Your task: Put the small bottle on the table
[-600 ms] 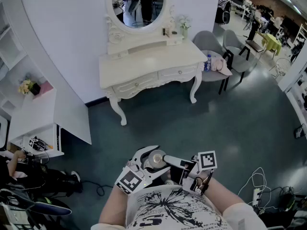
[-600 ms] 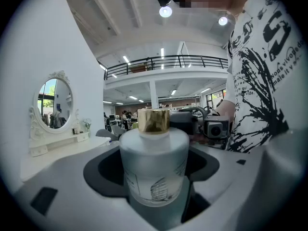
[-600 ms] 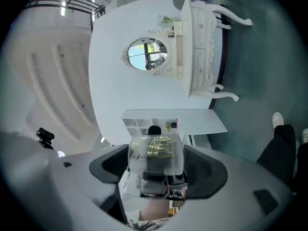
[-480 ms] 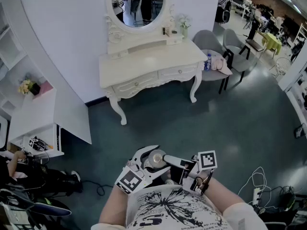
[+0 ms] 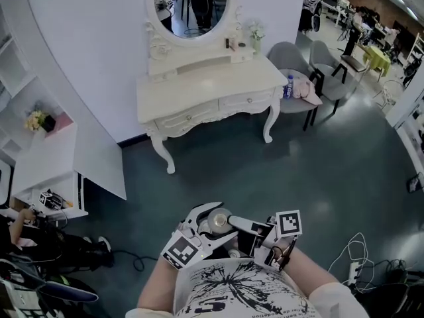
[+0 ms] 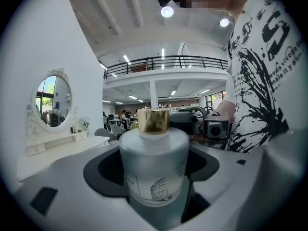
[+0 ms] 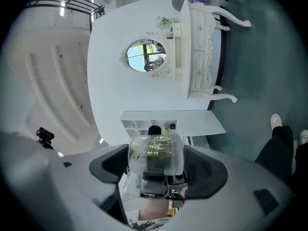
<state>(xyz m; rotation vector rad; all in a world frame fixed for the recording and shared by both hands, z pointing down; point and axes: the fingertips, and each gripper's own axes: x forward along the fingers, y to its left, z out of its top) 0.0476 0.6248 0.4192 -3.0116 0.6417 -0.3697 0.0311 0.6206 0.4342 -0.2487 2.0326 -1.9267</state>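
Compared with the earlier frame, both grippers sit marginally lower in the head view, and nothing else has changed place. We see the left gripper (image 5: 209,217) and the right gripper (image 7: 157,163) held close together at the bottom centre of the head view, just above the person's printed shirt (image 5: 232,287) and over the dark floor (image 5: 265,171).

The bottle (image 6: 153,165), frosted with a gold cap (image 6: 153,120), stands between the left gripper's jaws. They are closed on its lower body, with the cap pointing away from the camera. In the right gripper view the same bottle lies between that gripper's jaws as well, and the dark pads meet its sides, so we read both grippers as holding it.

We note that the white table (image 5: 205,85) stands against the wall in the upper centre of the head view, under an oval mirror (image 5: 192,5). It is well apart from the bottle.
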